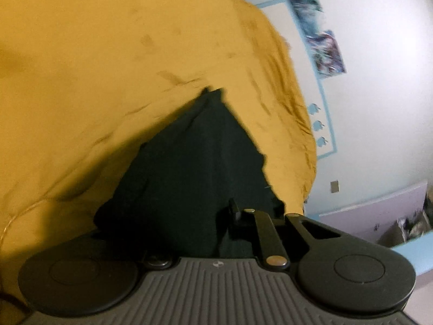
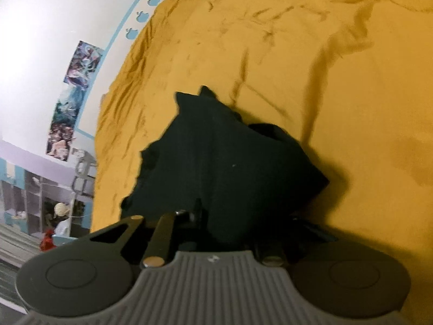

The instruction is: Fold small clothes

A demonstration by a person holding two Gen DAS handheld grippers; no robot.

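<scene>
A small dark green garment (image 1: 189, 168) hangs over the mustard-yellow bed sheet (image 1: 94, 67). My left gripper (image 1: 216, 224) is shut on one edge of it; the cloth drapes over the fingers and hides the tips. In the right wrist view the same garment (image 2: 216, 162) hangs bunched, with a fold to its right. My right gripper (image 2: 213, 224) is shut on another edge, its tips buried in the cloth. Both grippers hold it lifted above the yellow sheet (image 2: 338, 81).
The bed edge runs beside a white wall (image 1: 379, 81) with posters (image 2: 78, 81) and a blue-framed panel. Shelves and clutter (image 2: 40, 197) stand on the floor past the bed. A lilac drawer unit (image 1: 379, 214) stands by the wall.
</scene>
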